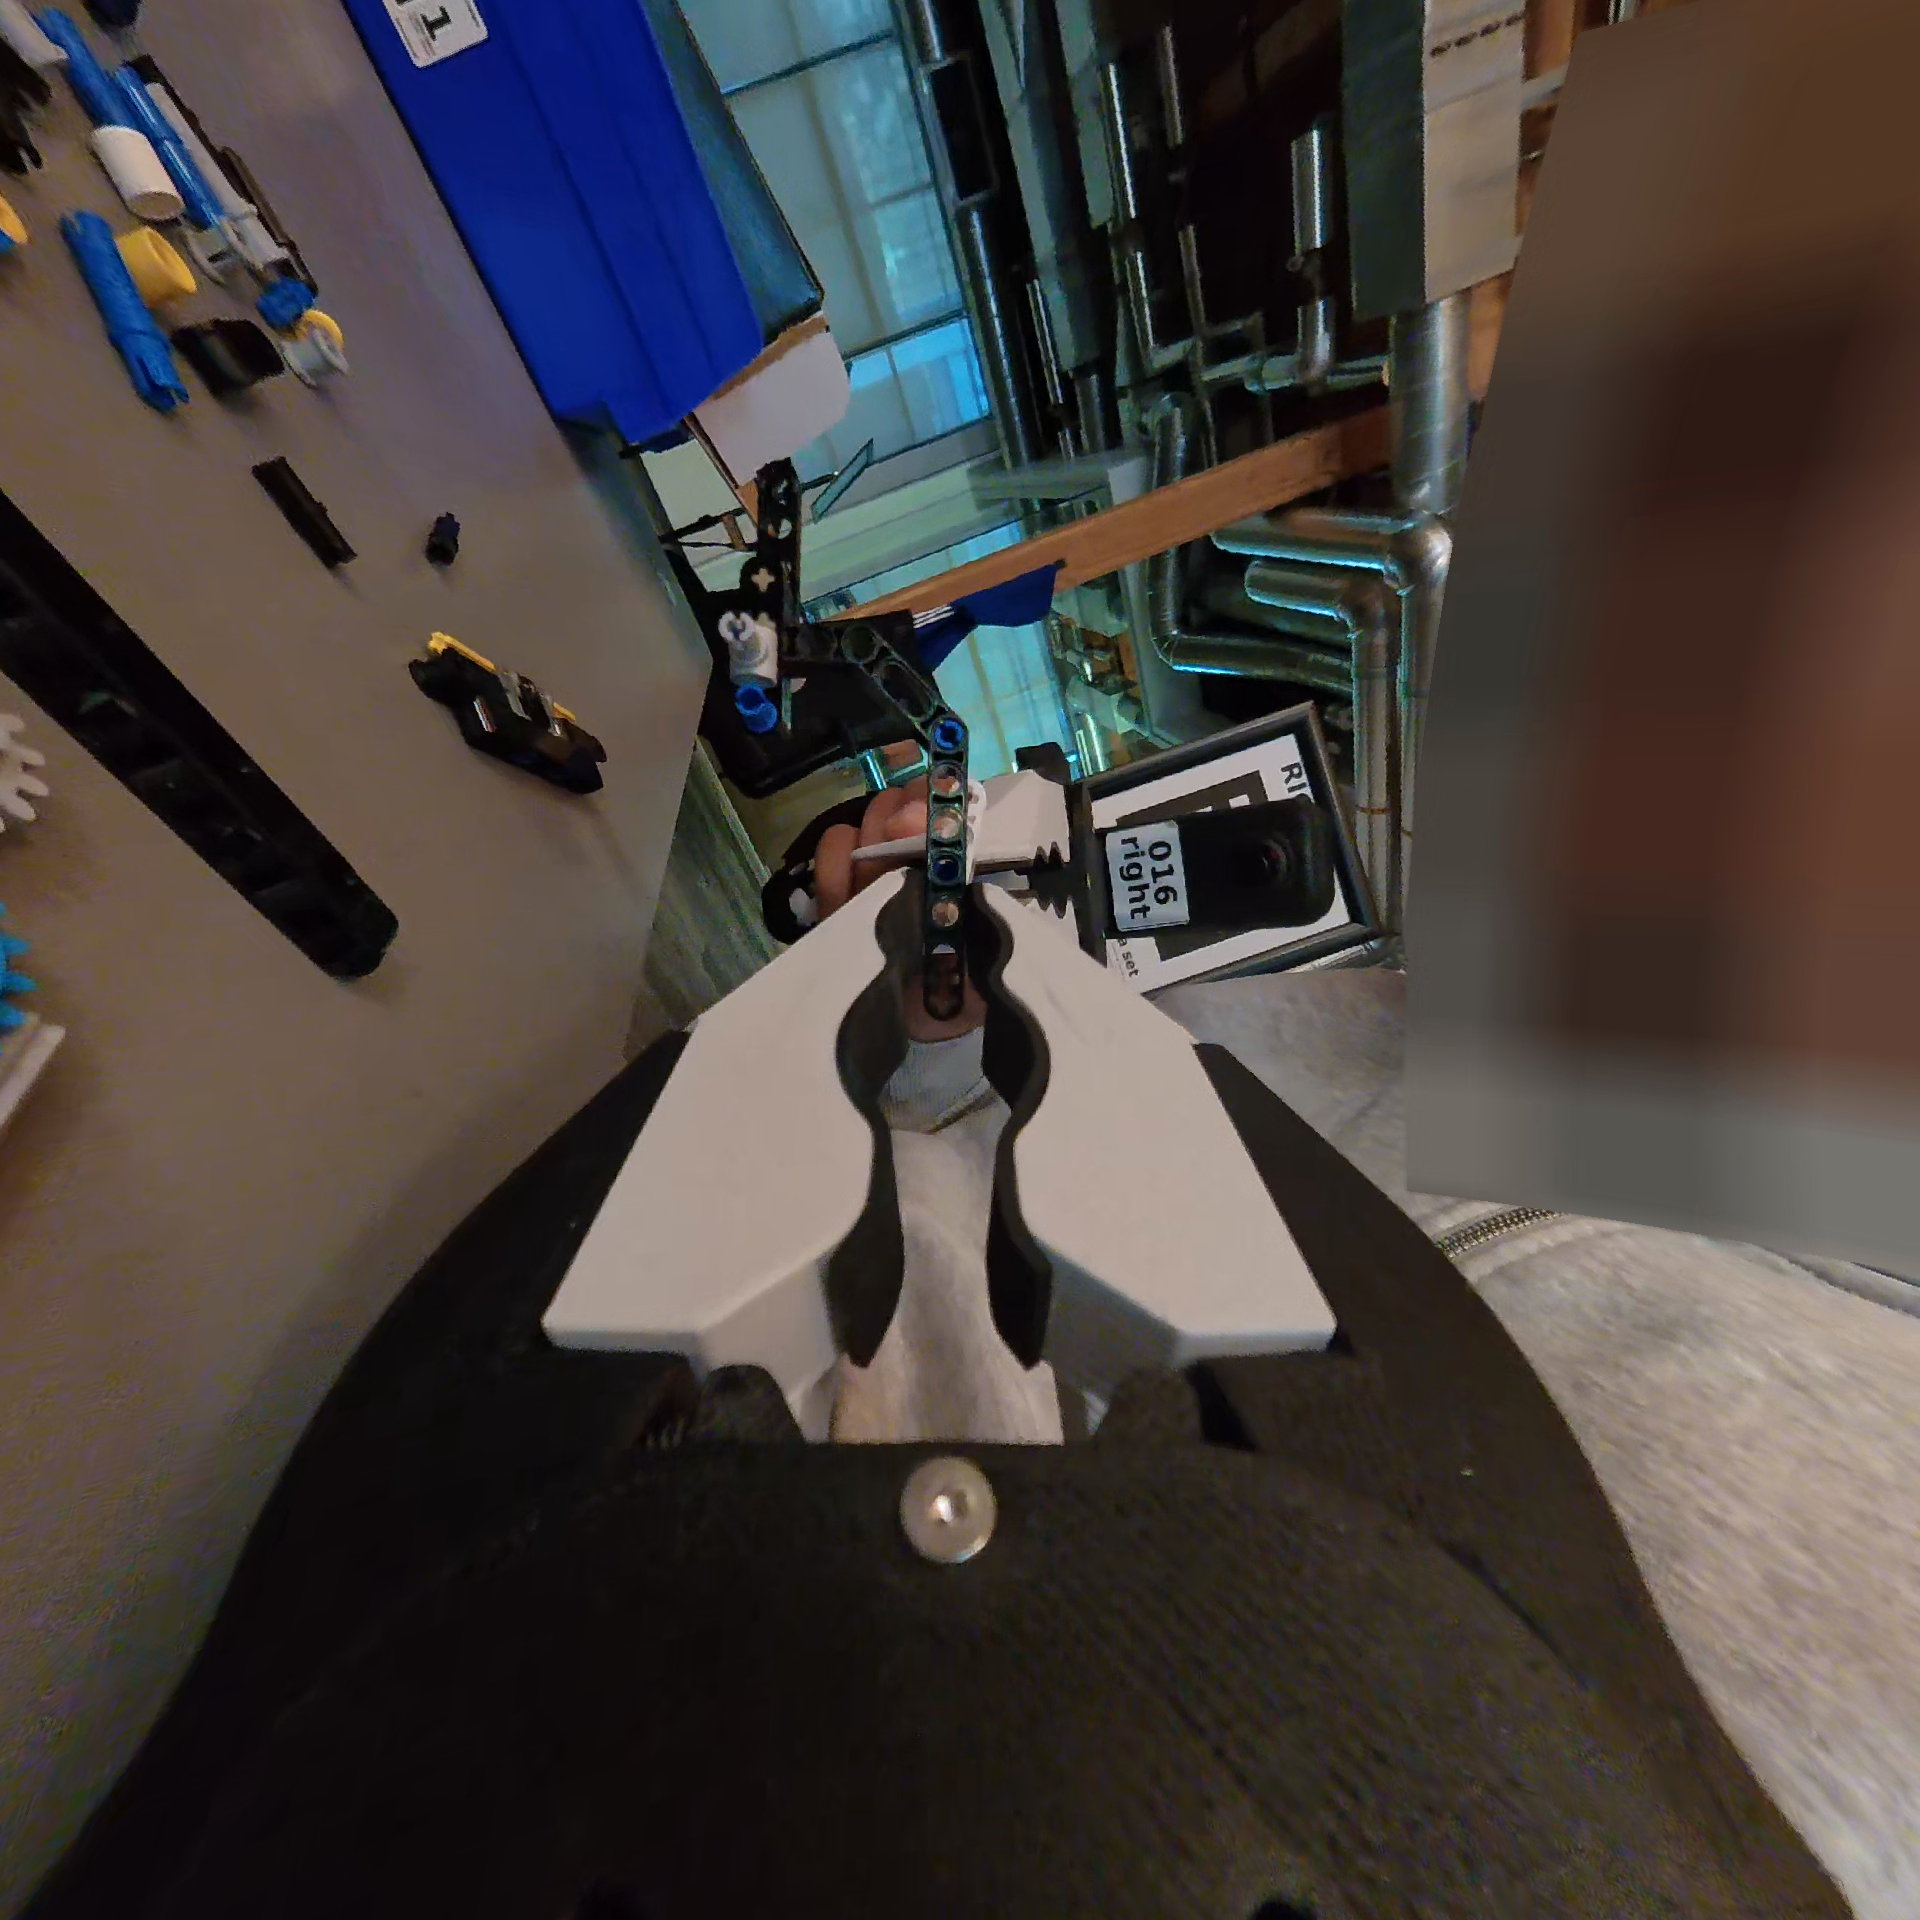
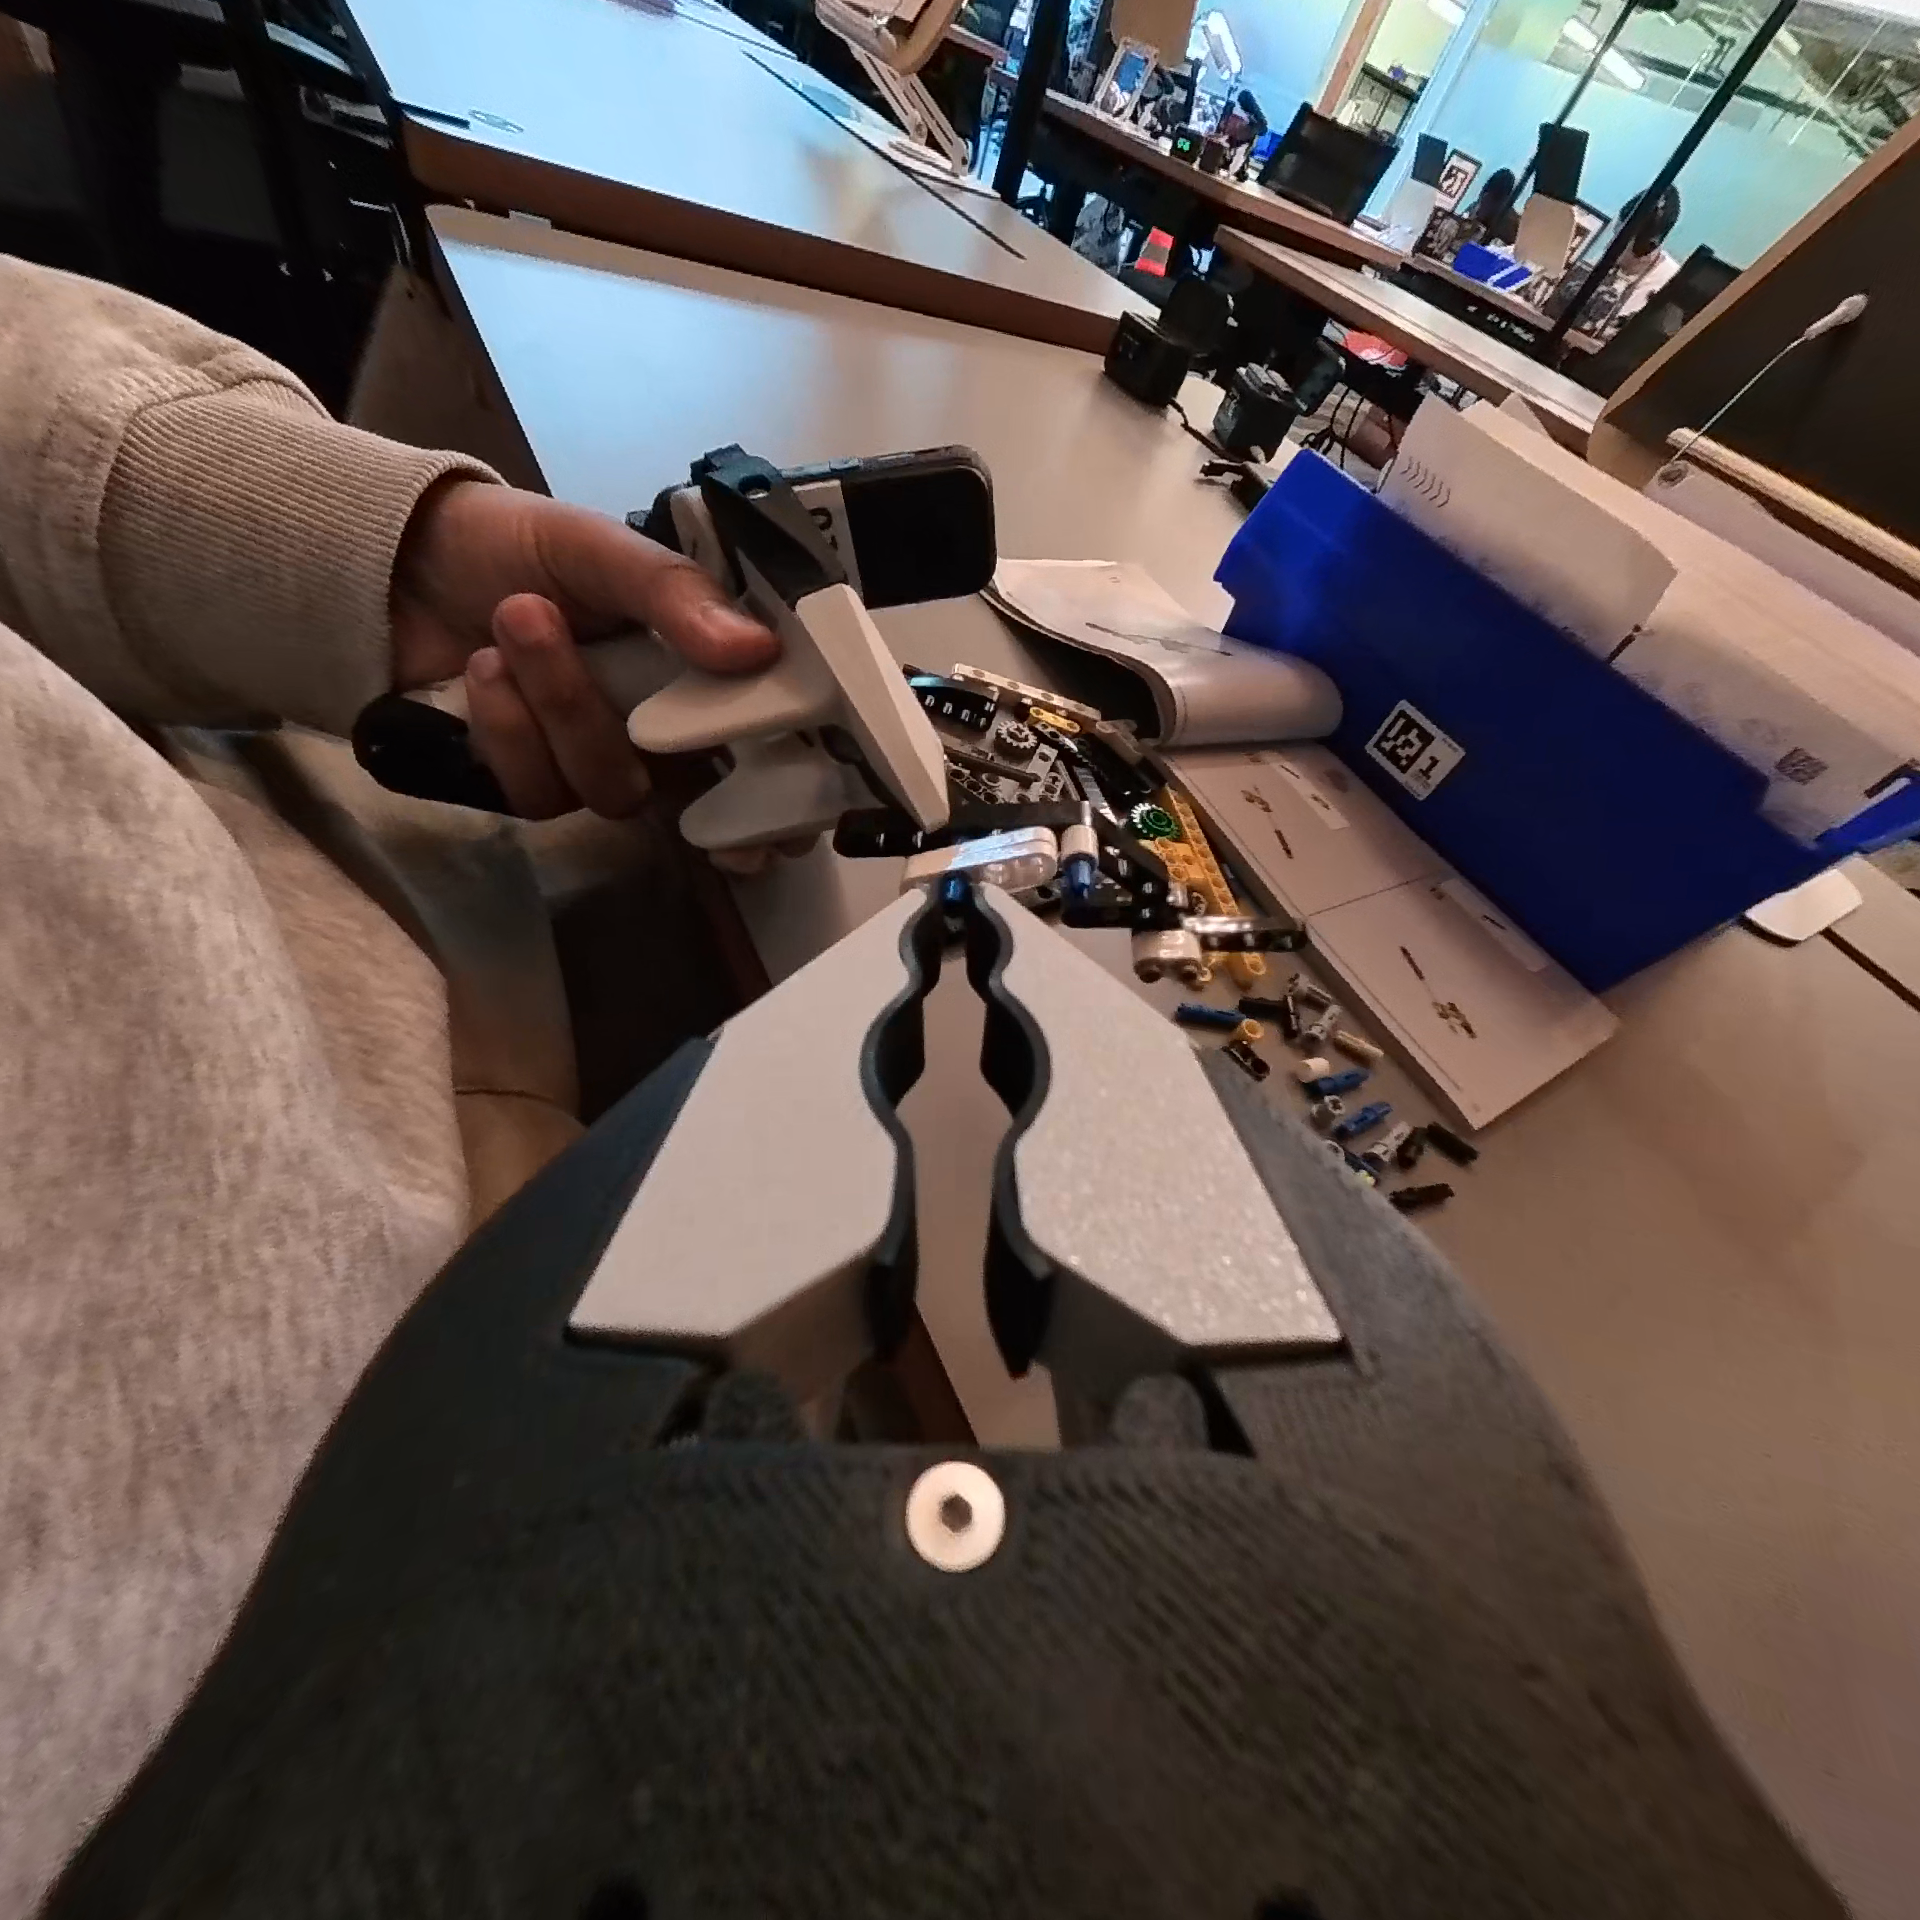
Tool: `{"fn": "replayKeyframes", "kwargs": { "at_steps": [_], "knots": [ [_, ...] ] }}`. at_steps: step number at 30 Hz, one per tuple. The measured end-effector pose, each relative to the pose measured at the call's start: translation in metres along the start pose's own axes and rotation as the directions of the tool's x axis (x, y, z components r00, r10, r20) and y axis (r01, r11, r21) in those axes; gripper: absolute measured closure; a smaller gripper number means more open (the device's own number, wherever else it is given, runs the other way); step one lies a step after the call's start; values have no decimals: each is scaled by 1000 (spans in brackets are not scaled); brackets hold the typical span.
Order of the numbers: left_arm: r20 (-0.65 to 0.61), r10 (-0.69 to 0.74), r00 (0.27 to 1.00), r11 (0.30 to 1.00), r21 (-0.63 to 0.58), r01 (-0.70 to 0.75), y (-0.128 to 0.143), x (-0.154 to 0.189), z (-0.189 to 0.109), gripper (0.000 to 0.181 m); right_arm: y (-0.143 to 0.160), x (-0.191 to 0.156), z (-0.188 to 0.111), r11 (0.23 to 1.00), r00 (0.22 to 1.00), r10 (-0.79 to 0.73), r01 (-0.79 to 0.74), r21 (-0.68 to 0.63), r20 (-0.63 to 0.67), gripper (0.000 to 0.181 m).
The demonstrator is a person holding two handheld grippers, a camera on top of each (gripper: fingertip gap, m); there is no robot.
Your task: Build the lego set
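In the left wrist view my left gripper is shut on the lower end of a black bent Lego beam assembly with blue pins in its holes, held up in the air. My right gripper shows just behind the beam. In the right wrist view my right gripper is shut on a small blue pin, its tip against the assembly, beside a light grey piece. The left gripper, held by a hand, grips the assembly from above.
A blue bin stands on the grey table, with an open instruction booklet in front of it. A pile of parts and several loose pins lie near the booklet. A long black beam and other parts lie on the table.
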State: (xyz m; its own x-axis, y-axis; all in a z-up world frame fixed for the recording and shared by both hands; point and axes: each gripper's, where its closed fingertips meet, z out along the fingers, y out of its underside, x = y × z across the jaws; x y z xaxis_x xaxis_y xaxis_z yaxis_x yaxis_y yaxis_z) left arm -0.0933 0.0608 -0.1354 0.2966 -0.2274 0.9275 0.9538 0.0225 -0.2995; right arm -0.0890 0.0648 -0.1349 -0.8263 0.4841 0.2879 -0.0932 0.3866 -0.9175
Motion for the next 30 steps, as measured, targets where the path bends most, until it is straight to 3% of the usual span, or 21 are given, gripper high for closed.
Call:
{"fn": "replayKeyframes", "kwargs": {
  "at_steps": [1,14,30],
  "knots": [
    [-2,0,1000,1000,1,0,0,0,0,176,0,0,0,1000,1000,5,-5,3,1,180],
    [-12,-24,1000,1000,-4,24,0,1,1,176,-1,1,0,999,999,42,-43,28,18,179],
    [-63,-94,994,991,-105,87,11,6,1,175,-2,-8,-5,996,993,46,-54,69,113,180]
  ]
}}
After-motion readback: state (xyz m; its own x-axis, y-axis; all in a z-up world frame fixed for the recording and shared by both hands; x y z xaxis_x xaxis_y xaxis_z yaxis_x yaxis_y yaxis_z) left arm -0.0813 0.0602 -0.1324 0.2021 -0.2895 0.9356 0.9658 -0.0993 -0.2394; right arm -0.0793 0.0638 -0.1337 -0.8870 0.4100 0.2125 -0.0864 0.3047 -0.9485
